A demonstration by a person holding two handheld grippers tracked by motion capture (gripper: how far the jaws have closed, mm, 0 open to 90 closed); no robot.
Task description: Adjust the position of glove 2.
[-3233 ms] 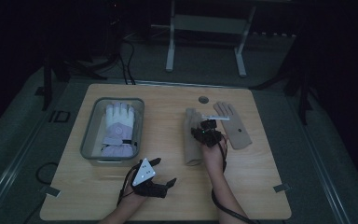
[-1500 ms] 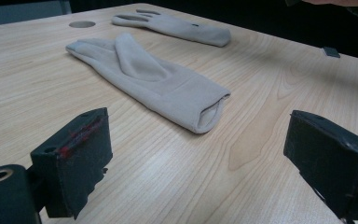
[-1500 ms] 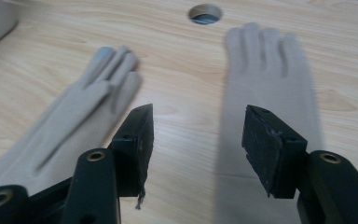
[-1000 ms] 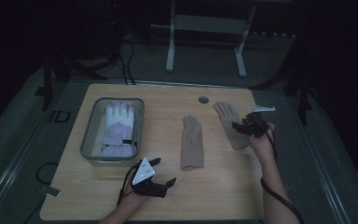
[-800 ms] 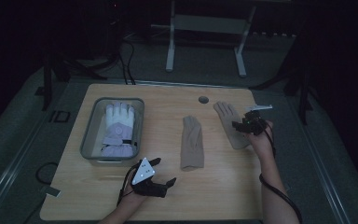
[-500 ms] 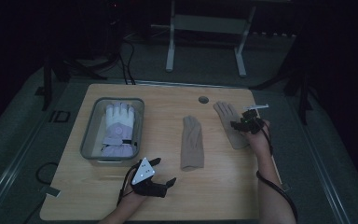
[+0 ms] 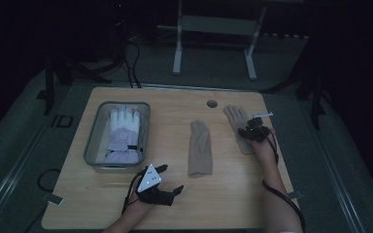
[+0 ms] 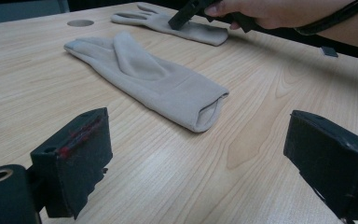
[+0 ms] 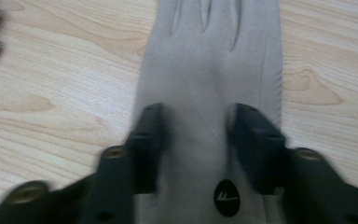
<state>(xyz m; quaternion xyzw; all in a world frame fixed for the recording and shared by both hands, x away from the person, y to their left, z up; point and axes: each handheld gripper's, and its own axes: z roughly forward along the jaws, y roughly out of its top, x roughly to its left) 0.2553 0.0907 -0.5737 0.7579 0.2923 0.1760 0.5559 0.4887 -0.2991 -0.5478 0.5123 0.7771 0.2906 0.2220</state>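
Observation:
Two beige gloves lie flat on the wooden table. One glove (image 7: 200, 155) (image 8: 154, 79) is in the middle, cuff towards me. The other glove (image 7: 235, 119) (image 9: 214, 56) lies at the right, fingers pointing away. My right gripper (image 7: 250, 130) (image 9: 196, 135) is down on this right glove, jaws open and pressed on the cloth to either side of its middle, just beyond a round black logo patch (image 9: 226, 204). My left gripper (image 7: 167, 182) (image 8: 196, 154) rests open near the front edge, facing the middle glove's cuff, with nothing between its jaws.
A clear bin (image 7: 93, 145) at the left holds a white and lilac glove (image 7: 124, 128). A round cable hole (image 7: 212, 104) sits near the table's far edge. Dark floor and a metal frame lie beyond the table.
My right gripper left the middle glove, swung out to the right side, then came in and down onto the right glove. The left gripper has stayed put.

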